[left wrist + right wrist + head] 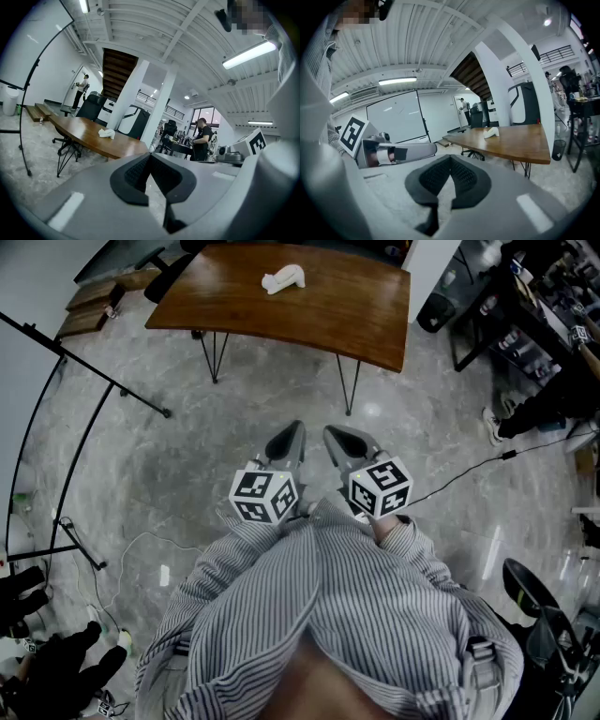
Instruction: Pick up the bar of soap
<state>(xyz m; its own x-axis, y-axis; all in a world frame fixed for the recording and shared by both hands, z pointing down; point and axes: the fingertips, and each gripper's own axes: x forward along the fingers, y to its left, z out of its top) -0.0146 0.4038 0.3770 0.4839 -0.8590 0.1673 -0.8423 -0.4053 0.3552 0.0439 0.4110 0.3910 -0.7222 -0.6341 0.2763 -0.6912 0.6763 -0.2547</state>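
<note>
A small white lump, the bar of soap point(283, 279), lies on the far part of a brown wooden table point(356, 315), well ahead of me. It also shows as a white shape, the soap point(106, 133), in the left gripper view, and as the soap point(491, 132) on the table point(520, 140) in the right gripper view. My left gripper point(292, 432) and right gripper point(336, 434) are held side by side close to my chest, over the floor and short of the table. Both are shut with nothing between the jaws, left gripper point(150, 154) and right gripper point(450, 158).
A black stand with long legs point(94, 381) crosses the floor at left, with cables point(141, 545) below it. A dark desk with equipment point(534, 306) stands at right, and a cable point(469, 470) runs from it. A person point(202, 138) stands far off.
</note>
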